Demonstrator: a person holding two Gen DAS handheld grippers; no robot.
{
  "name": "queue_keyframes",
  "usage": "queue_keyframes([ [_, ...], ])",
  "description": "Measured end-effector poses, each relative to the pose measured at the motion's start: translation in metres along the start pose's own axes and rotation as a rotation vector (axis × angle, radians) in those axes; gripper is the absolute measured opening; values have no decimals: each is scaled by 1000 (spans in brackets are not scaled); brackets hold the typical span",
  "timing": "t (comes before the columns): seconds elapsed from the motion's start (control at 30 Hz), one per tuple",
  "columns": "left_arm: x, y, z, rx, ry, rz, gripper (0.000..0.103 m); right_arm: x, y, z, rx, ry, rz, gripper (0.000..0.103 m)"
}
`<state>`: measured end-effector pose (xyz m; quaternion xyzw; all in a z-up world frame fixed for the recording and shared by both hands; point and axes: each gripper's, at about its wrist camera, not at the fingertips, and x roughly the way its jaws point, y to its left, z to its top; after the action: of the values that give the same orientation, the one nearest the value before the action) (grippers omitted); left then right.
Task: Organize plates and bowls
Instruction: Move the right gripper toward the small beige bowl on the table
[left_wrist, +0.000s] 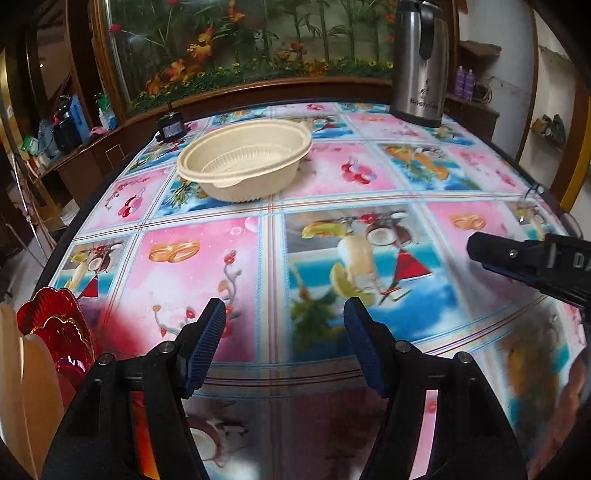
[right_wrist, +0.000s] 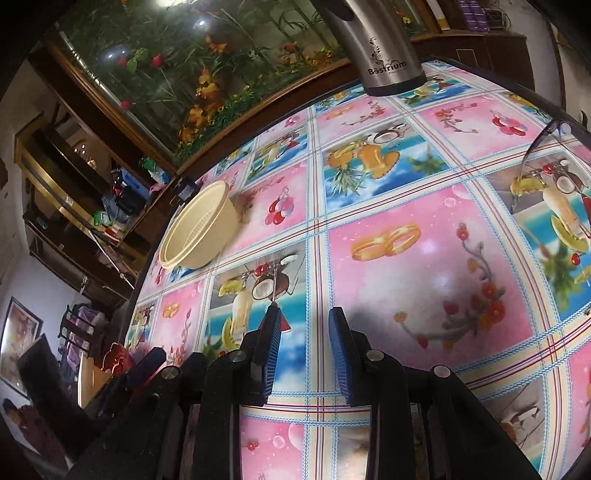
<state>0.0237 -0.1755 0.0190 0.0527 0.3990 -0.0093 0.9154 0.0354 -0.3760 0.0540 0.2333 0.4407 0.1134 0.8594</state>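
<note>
Red plates (left_wrist: 55, 328) plain in left view only

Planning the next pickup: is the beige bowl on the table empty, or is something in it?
Empty. The beige bowl stands upright on the tablecloth, and the left wrist view looks down onto its bare ribbed bottom.

Left wrist view sits low over the near edge of the table (left_wrist: 369, 192), looking down and across toward the cream bowl (left_wrist: 243, 162), mid-distance ahead, steel flask (left_wrist: 419, 62) beyond it to the right. Right wrist view is rolled, closer to the cloth, with the same cream bowl (right_wrist: 201, 229) far left. Both share bowl, flask (right_wrist: 384, 48) and tablecloth.
</note>
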Motion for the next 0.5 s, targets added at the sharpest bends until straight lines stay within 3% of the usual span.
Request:
queue_keyframes([
  [0.5,3,6,3,6,-23,26,66,19,11,2,-8,50,-28,29],
])
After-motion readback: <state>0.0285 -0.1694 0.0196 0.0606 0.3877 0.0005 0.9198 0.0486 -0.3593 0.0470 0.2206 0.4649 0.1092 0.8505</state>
